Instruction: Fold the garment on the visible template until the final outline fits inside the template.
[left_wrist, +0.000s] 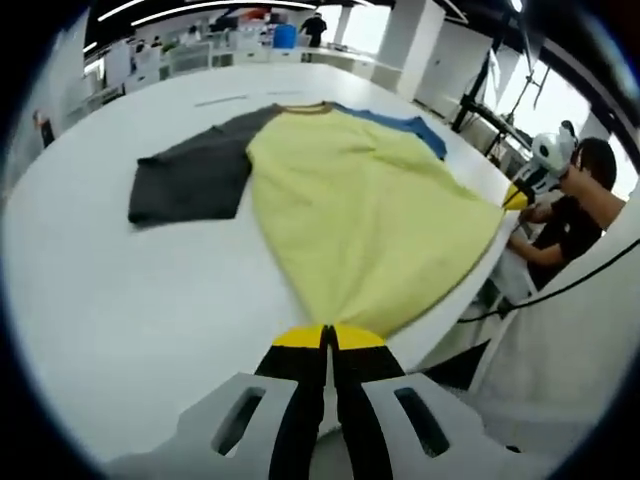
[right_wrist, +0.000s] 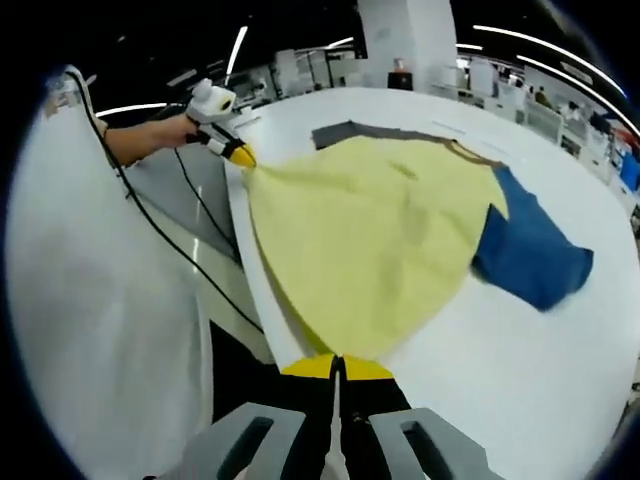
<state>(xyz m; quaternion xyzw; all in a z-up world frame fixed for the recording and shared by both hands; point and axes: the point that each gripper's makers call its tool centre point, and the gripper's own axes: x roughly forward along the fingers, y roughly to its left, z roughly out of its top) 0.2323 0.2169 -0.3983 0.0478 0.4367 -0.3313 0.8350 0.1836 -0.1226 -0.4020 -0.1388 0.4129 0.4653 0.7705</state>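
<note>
In the left gripper view, we hold the left gripper (left_wrist: 327, 340) with its jaws pressed together on one bottom corner of the garment (left_wrist: 360, 215), a yellow shirt with a dark grey sleeve (left_wrist: 195, 175) and a blue sleeve (left_wrist: 405, 125). The shirt lies spread on the white table (left_wrist: 130, 300), collar away from us, hem pulled to the near edge. At the right of this view the right gripper (left_wrist: 515, 197) pinches the other hem corner just off the table's edge. No template outline can be made out on the table here.

We judge the step in hand to be taking the hem by both corners to begin a fold. To do it well, we should keep the two corners level and the hem taut between them, lift together, and carry the hem toward the collar so the yellow body doubles over without dragging the sleeves out of place.

In the right gripper view, the right gripper (right_wrist: 337, 365) is likewise clamped shut on its hem corner, the cloth fanning out from its yellow tips. The left gripper (right_wrist: 243, 155) shows at upper left, held in a hand (right_wrist: 170, 130), closed on the far corner. The blue sleeve (right_wrist: 530, 255) lies flat at the right, the grey sleeve (right_wrist: 350, 130) beyond
</note>
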